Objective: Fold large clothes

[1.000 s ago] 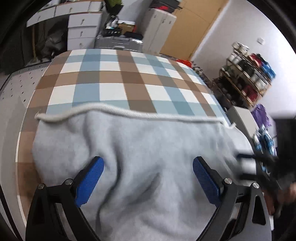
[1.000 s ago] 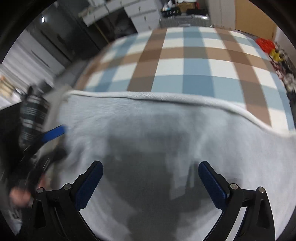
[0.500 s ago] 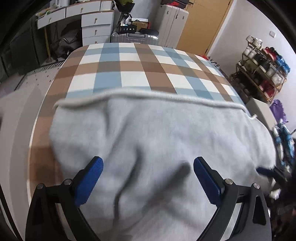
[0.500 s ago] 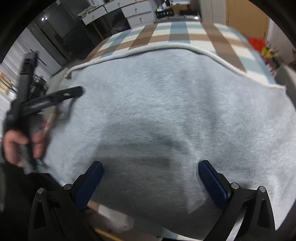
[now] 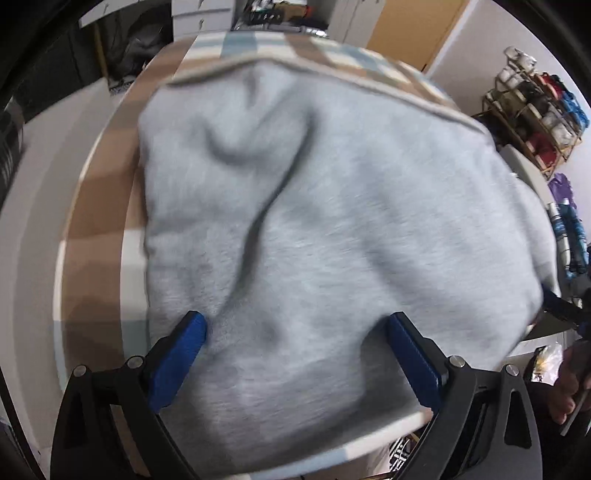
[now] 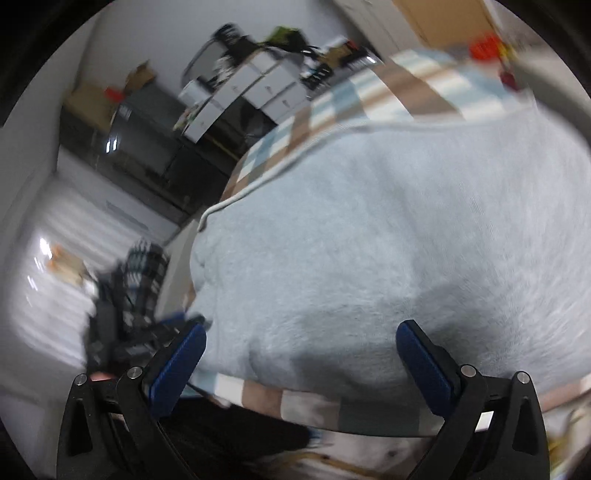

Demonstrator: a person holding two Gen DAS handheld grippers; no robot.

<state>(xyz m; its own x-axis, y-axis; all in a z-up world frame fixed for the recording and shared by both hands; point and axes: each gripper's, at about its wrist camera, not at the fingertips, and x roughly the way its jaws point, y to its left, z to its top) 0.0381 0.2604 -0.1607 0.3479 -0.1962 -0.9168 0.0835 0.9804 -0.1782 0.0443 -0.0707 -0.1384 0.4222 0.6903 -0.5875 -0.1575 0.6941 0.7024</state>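
**Both grippers spread wide over a pale grey garment**

In the left wrist view, the left gripper has its blue-padded fingers set wide apart with nothing clamped between them. Directly ahead of and between those fingers lies the grey garment, a fleecy light-coloured piece filling most of the view, with a dark crease running away from the fingertips. It is spread on the checked desk, whose brown and white squares show to the left of the left finger. Past the right finger, a hand shows at the frame's edge. Farther off, beyond the garment's ribbed hem, stand white drawers and, to the right, a shelf rack.

In the right wrist view, the right gripper is likewise wide open and empty. The garment begins just beyond and between its fingertips; its near edge lies on the desk's checked cloth between the fingers. The picture is blurred.
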